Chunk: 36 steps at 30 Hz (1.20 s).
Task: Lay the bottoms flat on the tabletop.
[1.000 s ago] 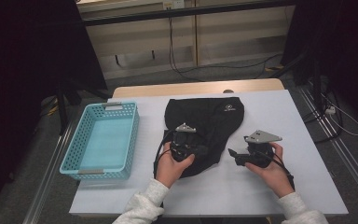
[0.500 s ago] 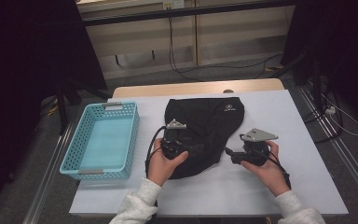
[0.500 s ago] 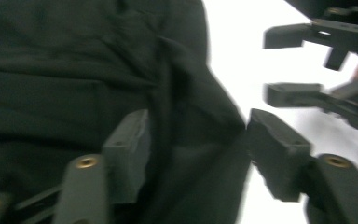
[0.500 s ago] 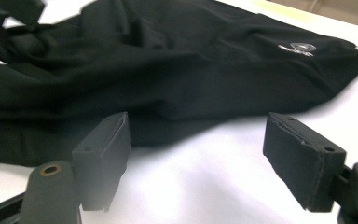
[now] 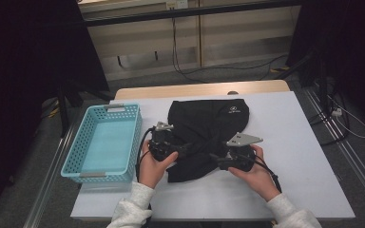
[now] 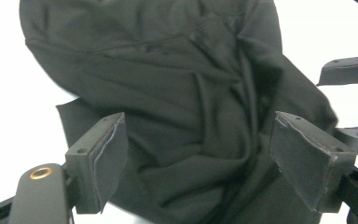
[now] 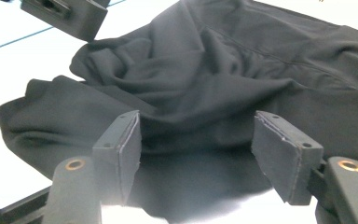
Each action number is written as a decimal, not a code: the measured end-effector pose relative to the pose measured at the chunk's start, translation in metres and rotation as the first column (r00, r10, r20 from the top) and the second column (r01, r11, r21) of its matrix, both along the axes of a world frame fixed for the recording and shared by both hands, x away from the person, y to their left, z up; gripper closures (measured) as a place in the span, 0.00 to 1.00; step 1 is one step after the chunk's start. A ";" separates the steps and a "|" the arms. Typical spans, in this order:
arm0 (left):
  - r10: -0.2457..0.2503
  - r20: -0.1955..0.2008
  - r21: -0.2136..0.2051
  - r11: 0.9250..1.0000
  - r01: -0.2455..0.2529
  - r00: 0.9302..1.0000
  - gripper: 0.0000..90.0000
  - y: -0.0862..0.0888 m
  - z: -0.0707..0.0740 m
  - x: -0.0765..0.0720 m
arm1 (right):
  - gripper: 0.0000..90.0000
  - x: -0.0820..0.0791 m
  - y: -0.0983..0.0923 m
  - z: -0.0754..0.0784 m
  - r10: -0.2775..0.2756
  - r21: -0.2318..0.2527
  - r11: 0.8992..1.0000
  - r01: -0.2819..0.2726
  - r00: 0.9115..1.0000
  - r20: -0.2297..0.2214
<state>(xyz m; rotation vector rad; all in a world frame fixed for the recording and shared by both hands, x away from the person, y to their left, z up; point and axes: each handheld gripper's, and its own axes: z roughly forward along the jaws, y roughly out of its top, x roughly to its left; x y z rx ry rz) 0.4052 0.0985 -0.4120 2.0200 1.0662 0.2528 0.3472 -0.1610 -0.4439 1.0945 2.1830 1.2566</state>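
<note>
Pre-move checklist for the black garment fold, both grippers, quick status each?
1. Left gripper free of cloth: ok, its jaws have just been opening and the pads stand apart over the black garment.
2. Right gripper gripping cloth: not ok, its jaws have just been closing but the pads press on nothing.
3. Garment flat: not ok, bunched and creased between the grippers.
4. Garment fully on the table: ok.
5. Turquoise basket free to receive: ok, nothing in it.
6. Cables clear of cloth: cannot tell.
</note>
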 end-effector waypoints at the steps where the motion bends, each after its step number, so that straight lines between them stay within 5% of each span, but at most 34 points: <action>1: 0.005 -0.002 0.001 1.000 -0.005 1.000 0.22 0.001 0.000 0.000 | 0.40 0.000 0.002 0.001 0.001 0.008 1.000 -0.001 1.000 0.003; 7: 0.013 0.007 0.008 1.000 -0.013 1.000 0.22 0.004 -0.003 0.001 | 0.43 0.003 0.008 0.005 -0.011 0.040 0.999 0.010 1.000 0.007; 11: 0.000 0.005 0.018 1.000 0.000 1.000 0.22 0.001 -0.005 0.001 | 0.55 0.005 0.009 0.003 -0.044 0.068 0.997 0.044 0.999 0.003; 16: 0.009 0.005 0.016 1.000 -0.009 1.000 0.22 0.003 -0.006 0.002 | 0.82 0.005 0.012 -0.005 -0.024 -0.002 1.000 0.024 0.999 -0.028; 20: -0.001 -0.001 0.021 1.000 0.001 1.000 0.22 0.003 -0.008 0.003 | 0.99 0.004 0.006 -0.008 -0.010 -0.015 1.000 0.010 0.999 -0.042; 30: -0.003 -0.014 -0.002 1.000 0.003 1.000 0.20 0.000 -0.009 0.002 | 1.00 -0.007 -0.020 -0.008 0.005 -0.047 0.999 -0.009 0.998 -0.067; 36: -0.009 -0.021 -0.001 1.000 0.009 1.000 0.20 -0.001 -0.010 0.004 | 1.00 -0.016 -0.052 -0.009 -0.044 -0.022 0.999 0.042 0.994 -0.100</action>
